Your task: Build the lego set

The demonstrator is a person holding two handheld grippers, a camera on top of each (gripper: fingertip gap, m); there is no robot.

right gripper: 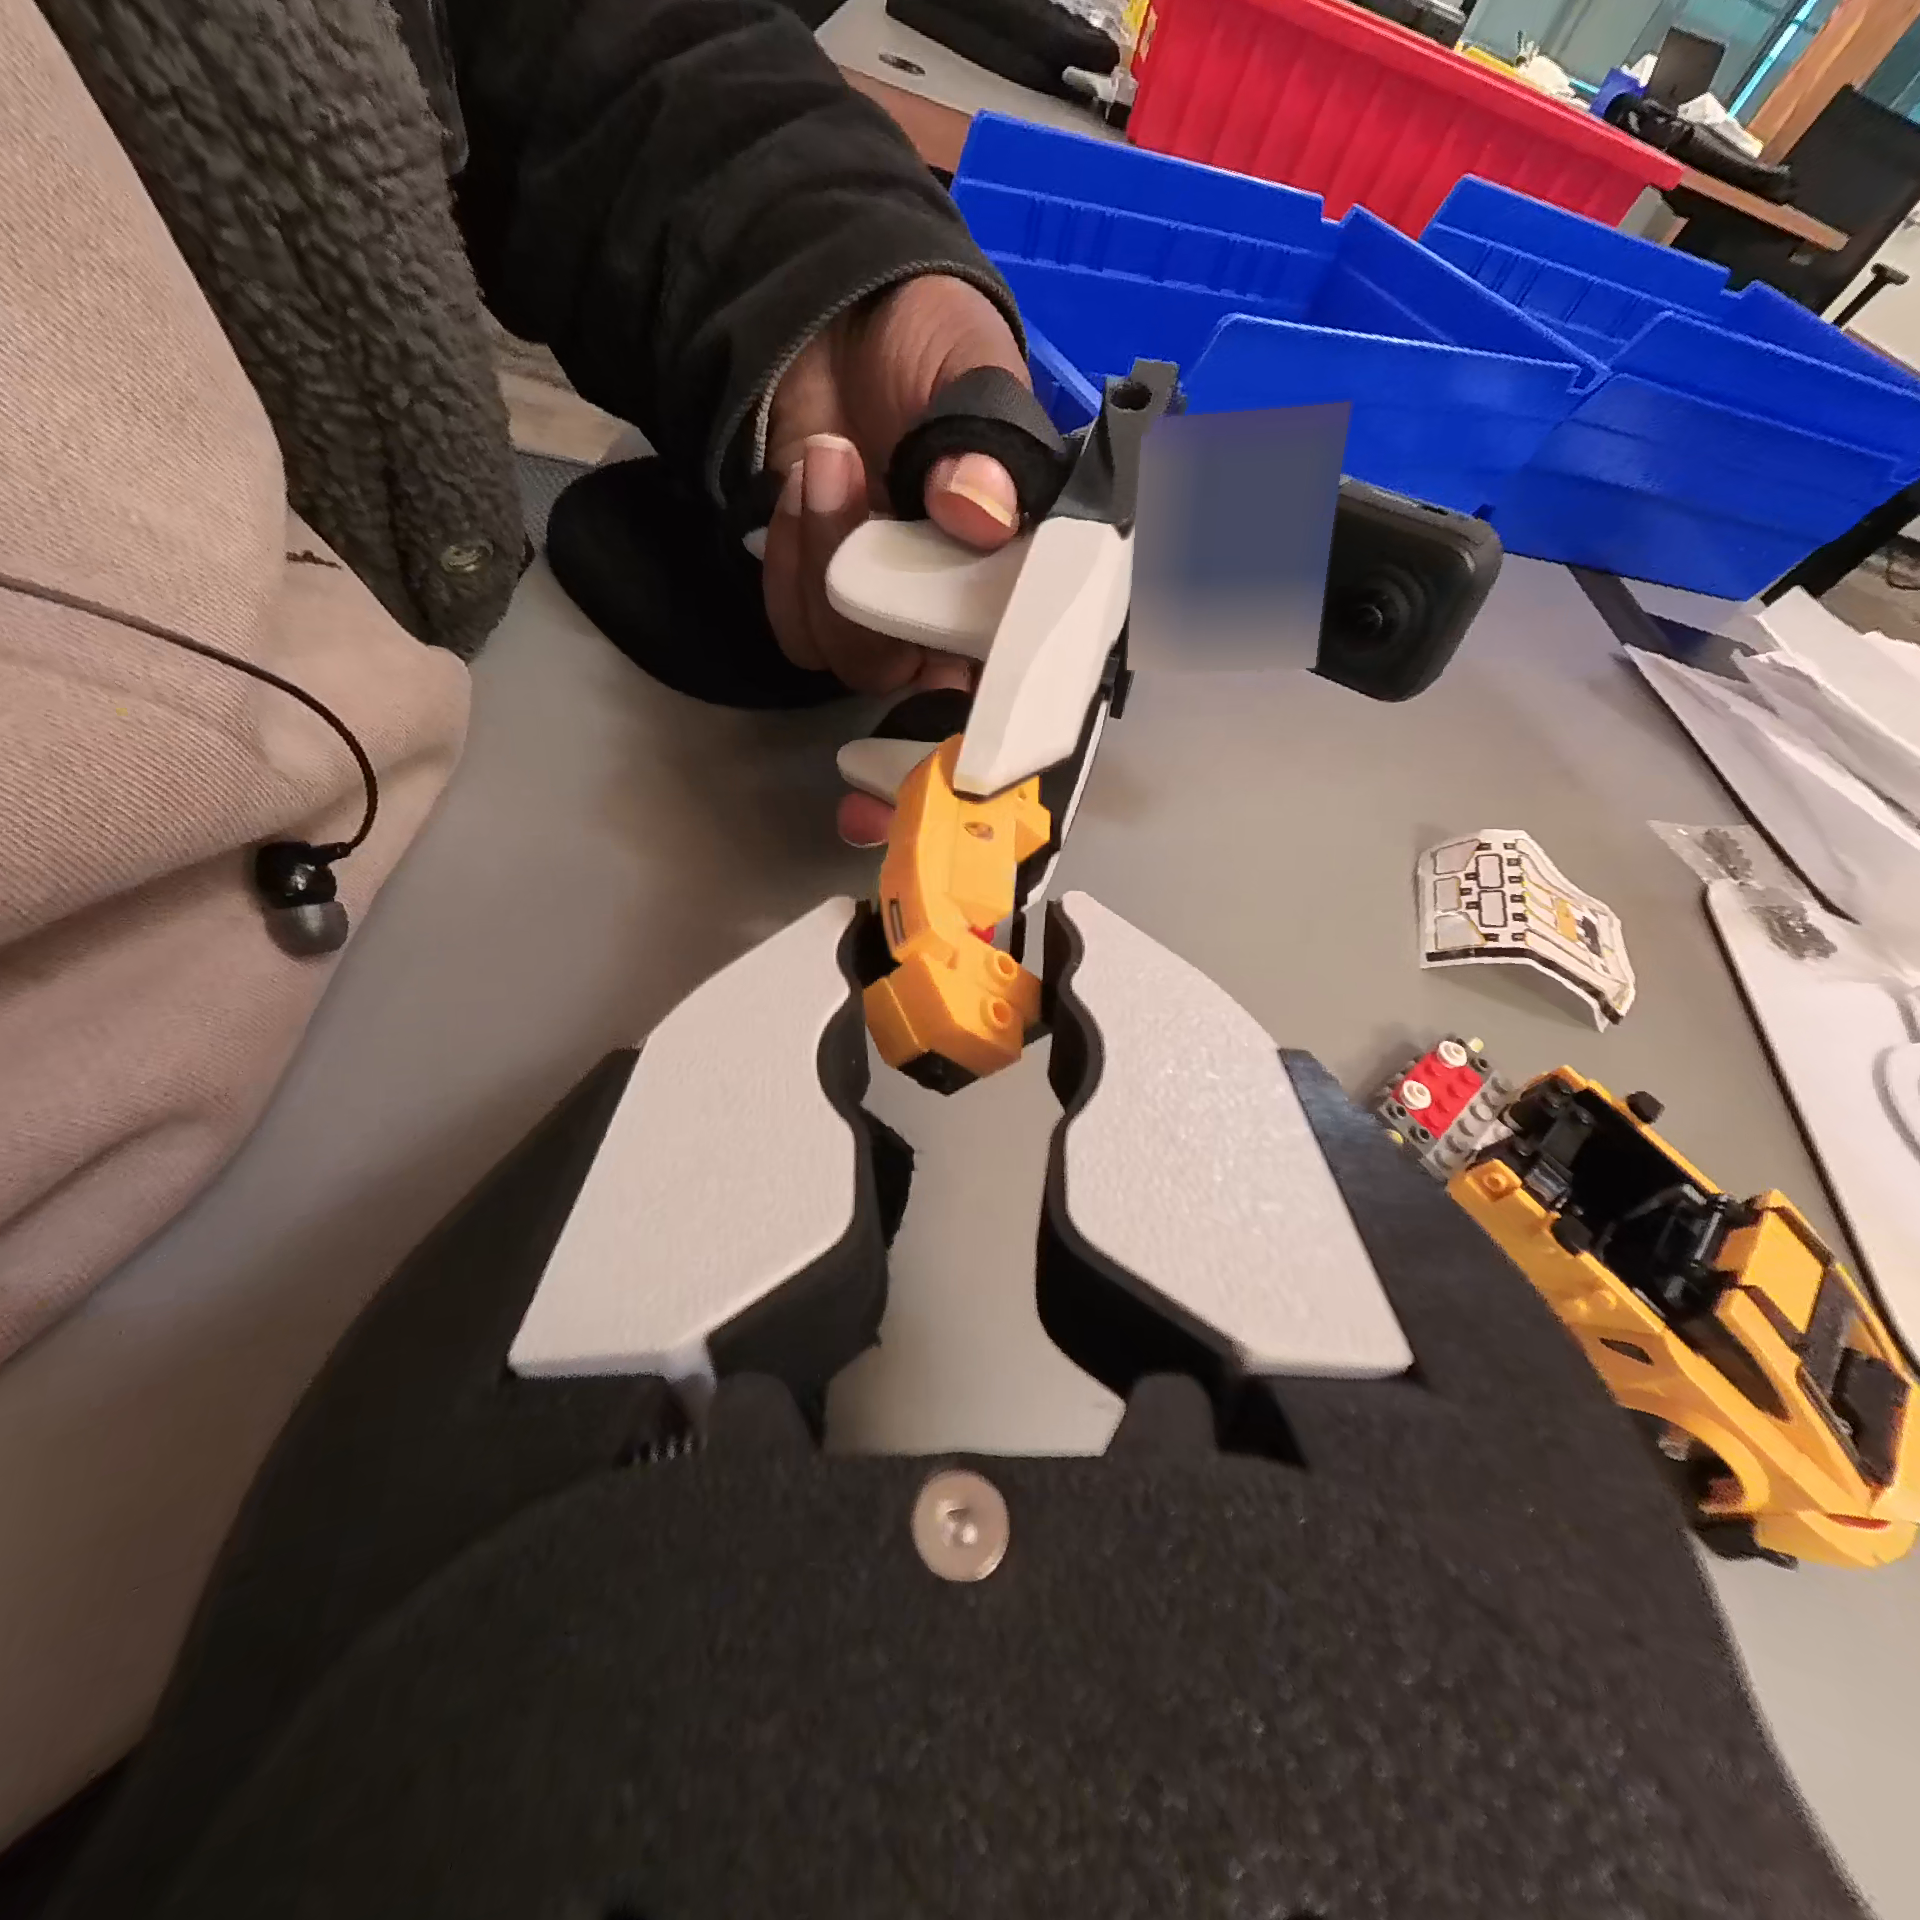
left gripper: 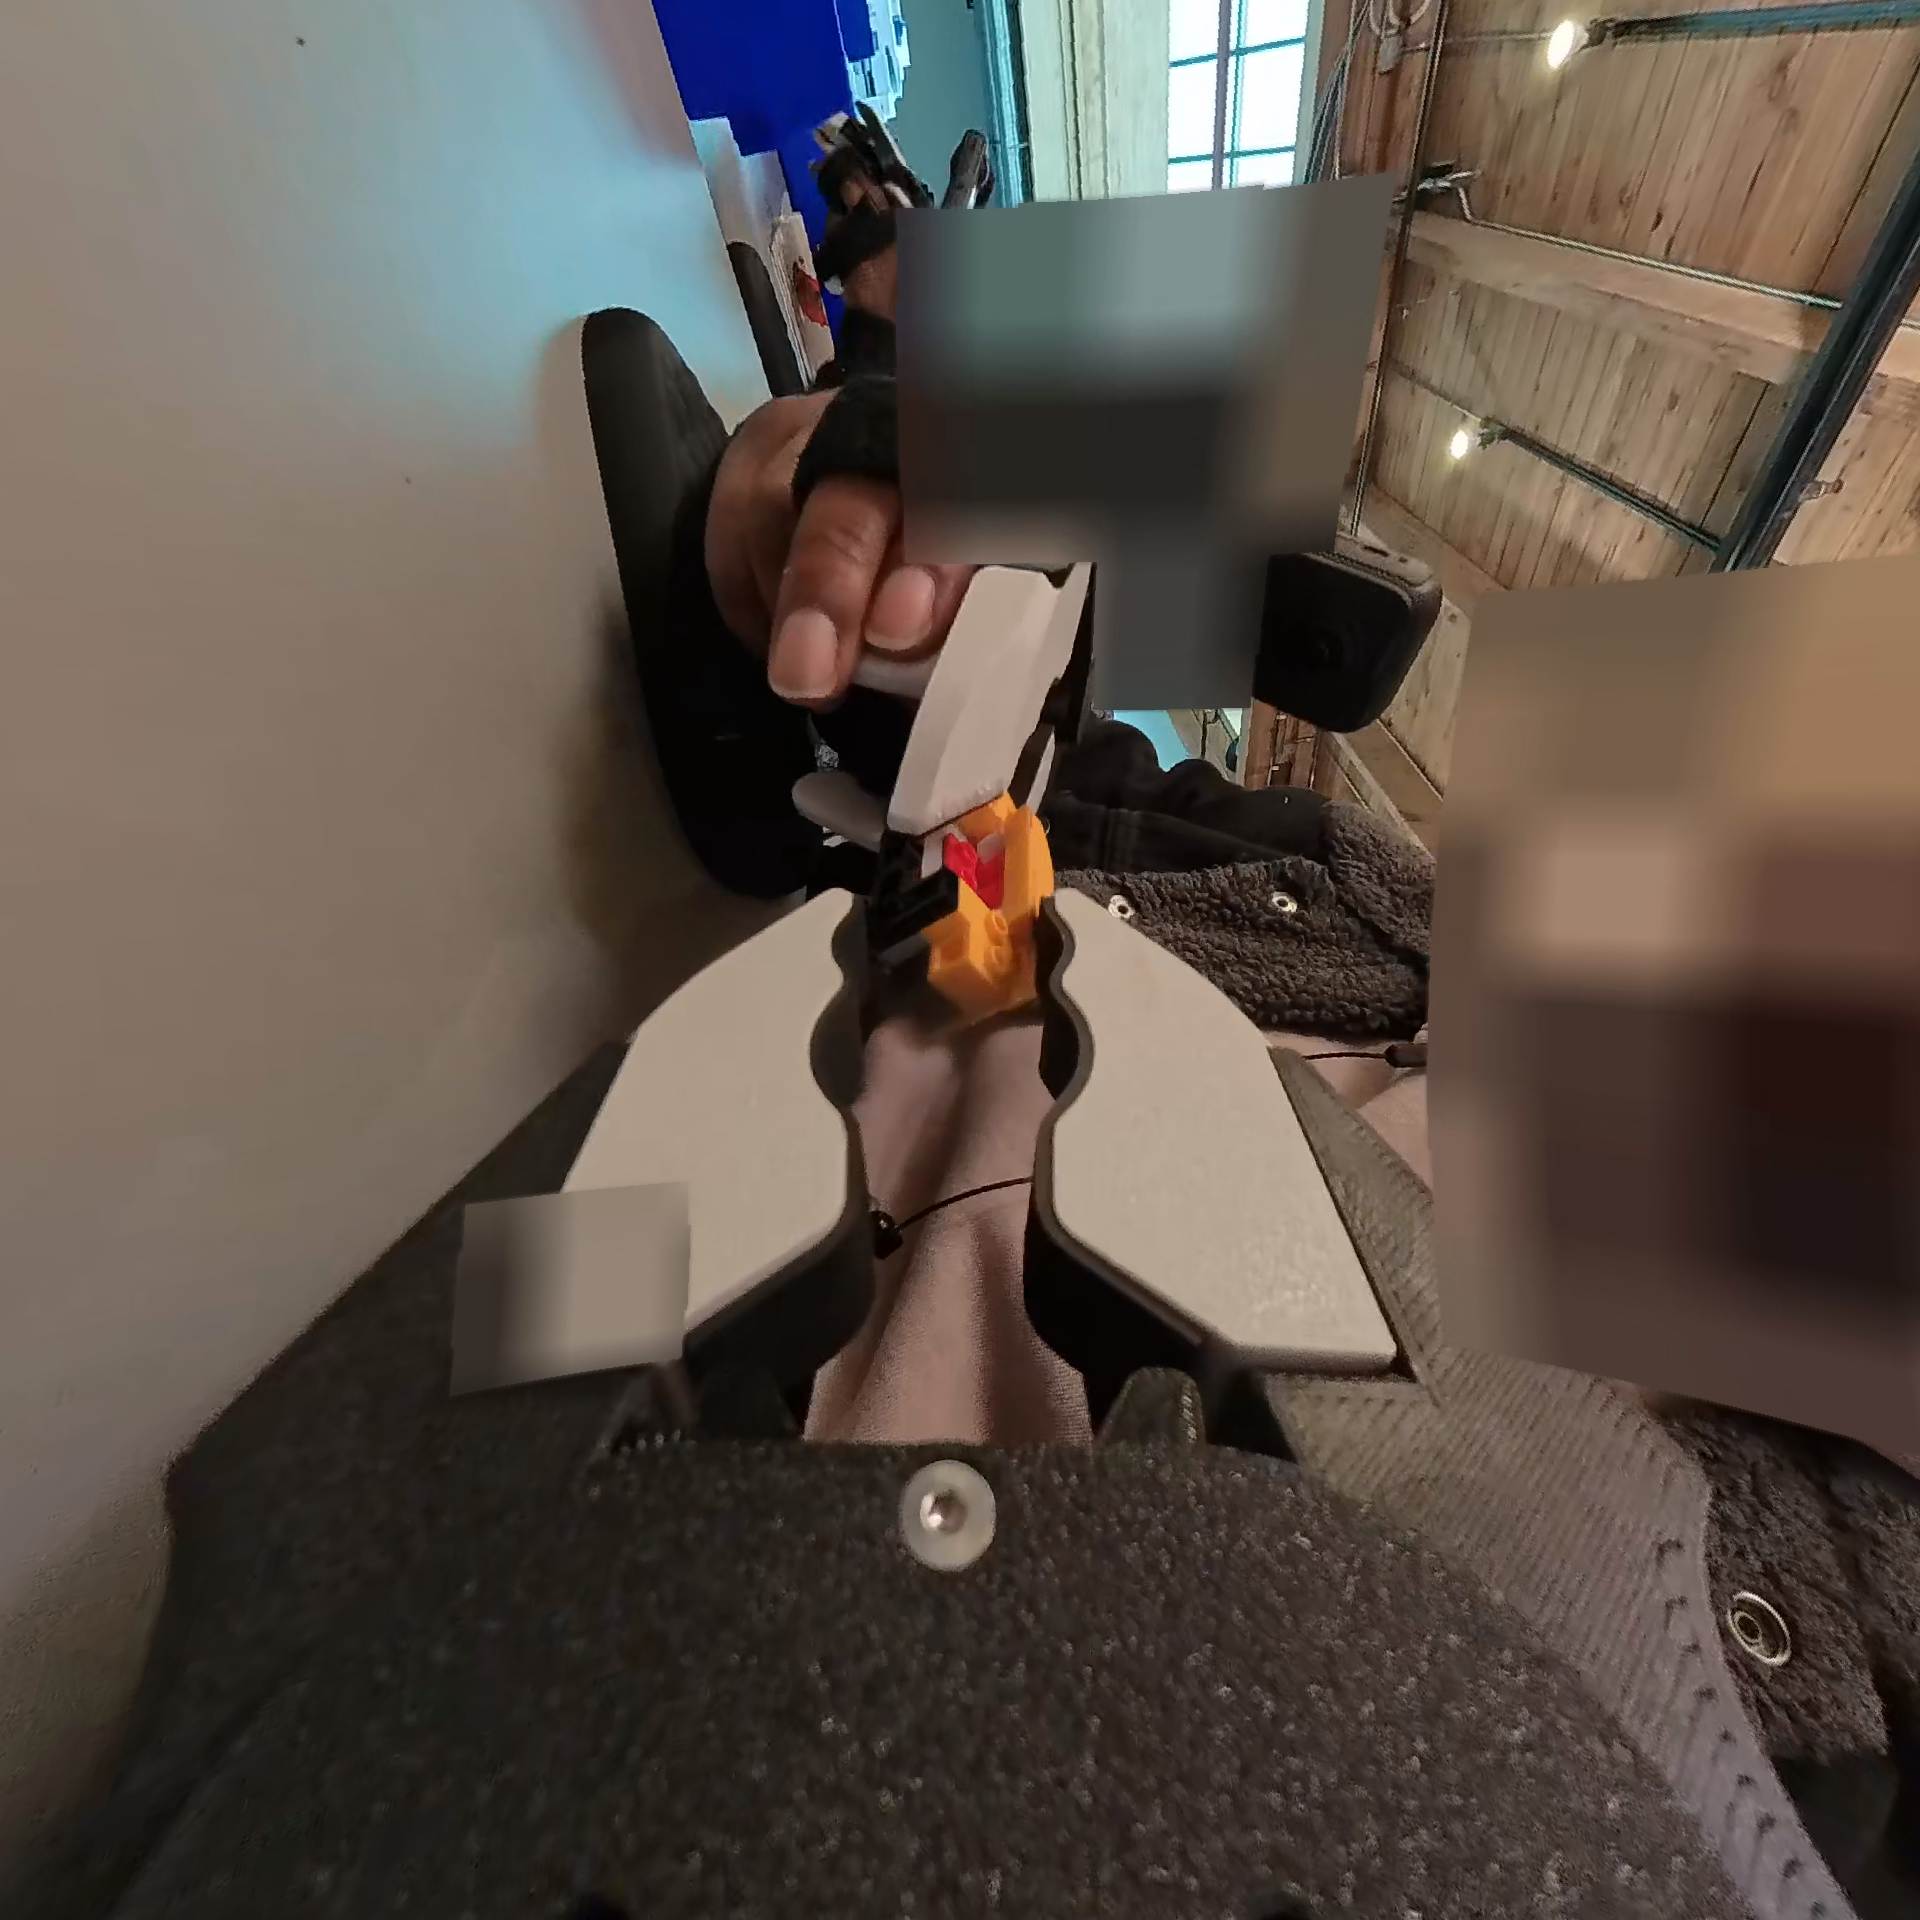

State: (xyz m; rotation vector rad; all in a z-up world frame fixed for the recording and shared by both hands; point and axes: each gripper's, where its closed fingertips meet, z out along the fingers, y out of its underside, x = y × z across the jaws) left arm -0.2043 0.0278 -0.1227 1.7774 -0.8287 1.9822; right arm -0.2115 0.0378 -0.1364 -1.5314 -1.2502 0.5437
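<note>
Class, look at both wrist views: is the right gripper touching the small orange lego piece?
Touching. The right wrist view shows the right gripper with its jaws closed on the orange lego piece, no gap showing.

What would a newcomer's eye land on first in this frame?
First, the small orange lego sub-assembly held in mid-air at the picture's centre, pinched between the right gripper and the left gripper meeting tip to tip above the grey table. Next, the half-built yellow-and-black lego car lying on the table at lower right, and the bright blue bins with a red bin behind them.
</note>
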